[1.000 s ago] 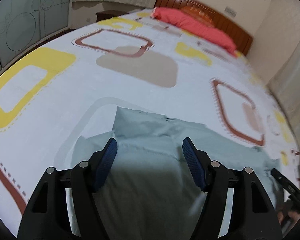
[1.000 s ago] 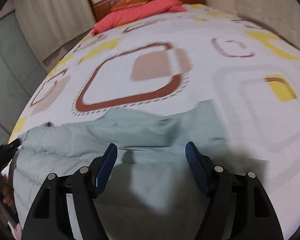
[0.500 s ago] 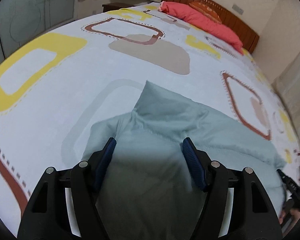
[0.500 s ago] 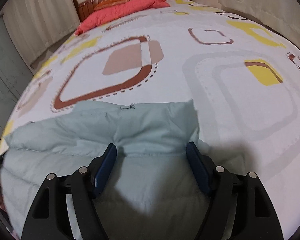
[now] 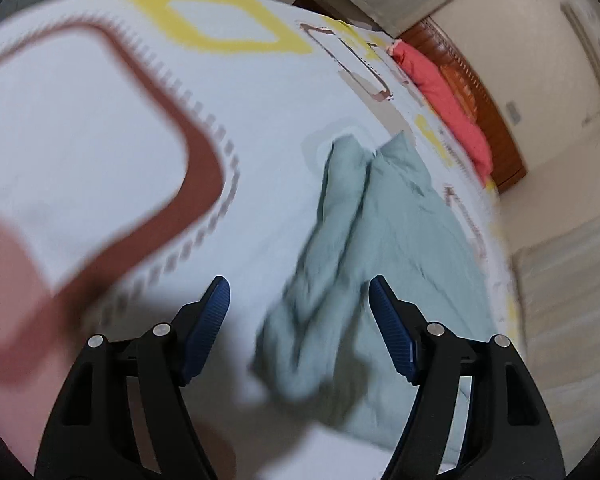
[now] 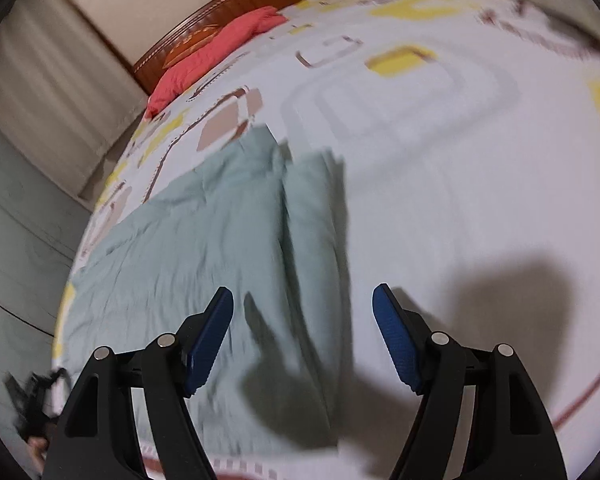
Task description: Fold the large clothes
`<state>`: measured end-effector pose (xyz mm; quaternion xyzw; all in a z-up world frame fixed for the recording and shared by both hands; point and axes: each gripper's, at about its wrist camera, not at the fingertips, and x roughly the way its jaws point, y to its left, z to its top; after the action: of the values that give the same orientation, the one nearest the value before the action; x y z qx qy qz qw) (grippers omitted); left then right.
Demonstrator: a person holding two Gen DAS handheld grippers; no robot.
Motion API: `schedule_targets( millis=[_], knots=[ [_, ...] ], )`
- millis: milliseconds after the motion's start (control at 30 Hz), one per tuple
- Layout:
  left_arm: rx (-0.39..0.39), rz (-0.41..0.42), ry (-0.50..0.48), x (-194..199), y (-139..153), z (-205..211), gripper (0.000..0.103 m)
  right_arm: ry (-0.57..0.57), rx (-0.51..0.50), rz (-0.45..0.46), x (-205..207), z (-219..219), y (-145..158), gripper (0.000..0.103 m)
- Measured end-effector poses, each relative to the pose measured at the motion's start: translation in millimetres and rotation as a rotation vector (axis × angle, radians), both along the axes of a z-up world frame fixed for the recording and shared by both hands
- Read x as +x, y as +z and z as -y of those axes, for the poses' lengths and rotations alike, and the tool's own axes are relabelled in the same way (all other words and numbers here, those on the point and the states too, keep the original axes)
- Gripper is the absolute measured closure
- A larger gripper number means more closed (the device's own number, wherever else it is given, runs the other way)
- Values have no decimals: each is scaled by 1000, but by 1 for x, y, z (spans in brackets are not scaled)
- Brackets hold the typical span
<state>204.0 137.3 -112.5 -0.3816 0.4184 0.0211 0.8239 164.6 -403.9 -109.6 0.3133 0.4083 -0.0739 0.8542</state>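
Observation:
A pale green padded garment [image 5: 400, 248] lies spread flat on the patterned bed sheet [image 5: 100, 140]. In the left wrist view it stretches away to the right, its near rumpled corner below and between my fingers. My left gripper [image 5: 297, 284] hovers over that corner with its jaws opening, and no pad touches the cloth. The right wrist view shows the garment [image 6: 204, 240] filling the left half. My right gripper [image 6: 302, 290] hangs open above its right edge, holding nothing, its shadow falling on cloth and sheet [image 6: 460, 180].
A red pillow [image 5: 444, 100] lies against the wooden headboard [image 5: 472, 92] at the far end, the same pillow [image 6: 216, 56] showing in the right wrist view. Curtains [image 6: 52, 92] hang beside the bed. A dark blurred device [image 6: 32, 400] sits at the bed's lower left edge.
Both grippers have swung outwards from the garment's middle, the left towards its left edge, the right towards its right edge, and both have rolled. The garment stays flat on the bed.

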Motion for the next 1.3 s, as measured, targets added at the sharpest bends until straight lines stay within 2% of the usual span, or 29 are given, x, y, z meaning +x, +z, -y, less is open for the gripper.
schedule_targets(
  millis=[100, 133, 200, 300, 367, 400, 433, 467, 500, 600, 800, 1300],
  knots=[
    [-120, 15, 13, -24, -9, 9, 27, -14, 115, 8, -18, -4, -14, 32],
    [-139, 21, 16, -26, -10, 12, 27, -18, 122, 19, -21, -7, -15, 32],
    [-150, 40, 10, -24, -13, 20, 26, -22, 114, 35, -21, -16, -14, 31],
    [-140, 64, 25, -14, -16, 27, 29, -7, 170, 66, -13, -23, -17, 30],
    [-108, 68, 34, -6, -15, 33, 42, -15, 163, 70, -7, -26, -20, 32],
    [-109, 70, 27, -4, -16, 35, 59, -19, 148, 73, -6, -27, -20, 39],
    [-120, 51, 11, 2, -20, 37, 67, -20, 131, 75, -5, -28, -18, 49],
    [-134, 48, 13, 3, -22, 38, 72, -16, 105, 71, -4, -29, -17, 61],
    [-134, 52, 16, 2, -22, 38, 78, -6, 110, 74, -3, -29, -18, 68],
    [-89, 72, -8, 1, -15, 43, 87, -6, 136, 91, -5, -26, -18, 79],
    [-65, 83, -20, -10, -3, 43, 91, 5, 140, 117, -17, -25, -7, 84],
    [-86, 55, -46, -74, -5, 24, 91, 30, 162, 99, -66, -27, -8, 84]
  ],
)
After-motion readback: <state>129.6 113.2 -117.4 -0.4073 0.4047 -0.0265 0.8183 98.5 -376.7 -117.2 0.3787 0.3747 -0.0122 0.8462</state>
